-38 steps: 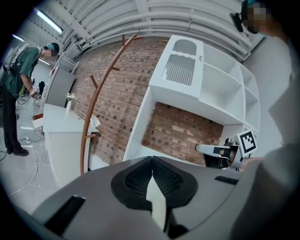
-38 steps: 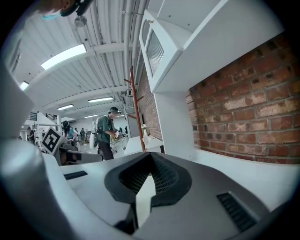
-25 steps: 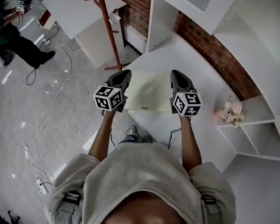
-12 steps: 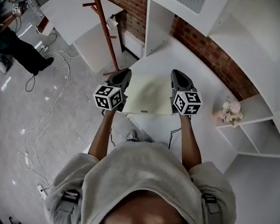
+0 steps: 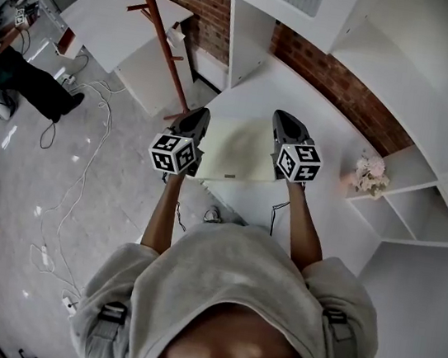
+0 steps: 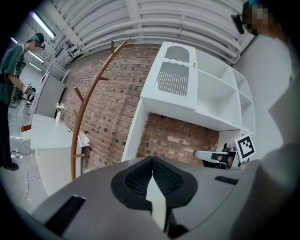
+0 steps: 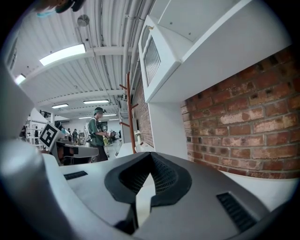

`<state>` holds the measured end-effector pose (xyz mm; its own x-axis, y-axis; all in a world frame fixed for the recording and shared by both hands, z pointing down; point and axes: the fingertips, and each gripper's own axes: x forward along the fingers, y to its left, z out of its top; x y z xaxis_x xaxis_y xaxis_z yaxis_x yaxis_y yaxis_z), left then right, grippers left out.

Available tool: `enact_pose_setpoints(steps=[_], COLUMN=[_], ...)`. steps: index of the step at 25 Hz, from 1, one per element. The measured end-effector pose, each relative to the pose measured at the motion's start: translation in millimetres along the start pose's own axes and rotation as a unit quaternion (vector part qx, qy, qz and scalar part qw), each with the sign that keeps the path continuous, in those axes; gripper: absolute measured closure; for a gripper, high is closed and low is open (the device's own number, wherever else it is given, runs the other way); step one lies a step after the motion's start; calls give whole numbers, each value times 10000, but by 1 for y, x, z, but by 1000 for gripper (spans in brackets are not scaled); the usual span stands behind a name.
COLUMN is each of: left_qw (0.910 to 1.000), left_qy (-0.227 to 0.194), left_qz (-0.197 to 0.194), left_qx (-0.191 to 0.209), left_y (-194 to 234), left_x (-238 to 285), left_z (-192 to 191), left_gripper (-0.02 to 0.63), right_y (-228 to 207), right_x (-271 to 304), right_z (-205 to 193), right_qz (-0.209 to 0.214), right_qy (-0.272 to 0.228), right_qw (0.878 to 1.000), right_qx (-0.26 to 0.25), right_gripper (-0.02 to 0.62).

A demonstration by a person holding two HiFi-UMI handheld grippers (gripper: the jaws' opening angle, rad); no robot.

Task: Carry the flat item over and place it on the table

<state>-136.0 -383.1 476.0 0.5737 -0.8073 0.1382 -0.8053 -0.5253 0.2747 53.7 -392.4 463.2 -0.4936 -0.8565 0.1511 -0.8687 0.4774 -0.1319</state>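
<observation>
The flat item (image 5: 241,150) is a pale cream board, held level between both grippers above the near corner of the white table (image 5: 304,86). My left gripper (image 5: 196,128) is shut on its left edge, my right gripper (image 5: 285,135) on its right edge. In the left gripper view the board's thin edge (image 6: 157,201) shows pinched between the ribbed pads of the left gripper (image 6: 152,161). The right gripper view shows the same: the board (image 7: 142,197) clamped in the right gripper (image 7: 151,159).
A white shelf unit (image 5: 436,97) lines the brick wall behind and right of the table. Pink flowers (image 5: 370,177) stand at the table's right. A rust-brown coat stand (image 5: 159,27) rises at the left, beside a second white table (image 5: 120,8). Cables (image 5: 76,160) cross the floor; a person (image 5: 30,78) stands far left.
Both grippers and the board have shifted slightly forward over the table corner. The grip on the board is unchanged.
</observation>
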Motion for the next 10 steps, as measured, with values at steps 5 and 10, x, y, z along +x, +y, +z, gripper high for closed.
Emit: enact_pose_setpoints(steps=[5,10], left_qw=[10000,10000], left_qy=[31,18], left_qz=[17,18], left_qx=[9,9], left_y=[1,2], left_x=[2,2], left_z=[-3,-1], left_gripper=[589,589], right_y=[-4,-6], right_x=[0,2], right_z=[-3,-3], right_qz=[-21,-17], right_qy=[2,19], right_qw=[10000,10000], right_qx=[39,60], right_gripper=[571,571])
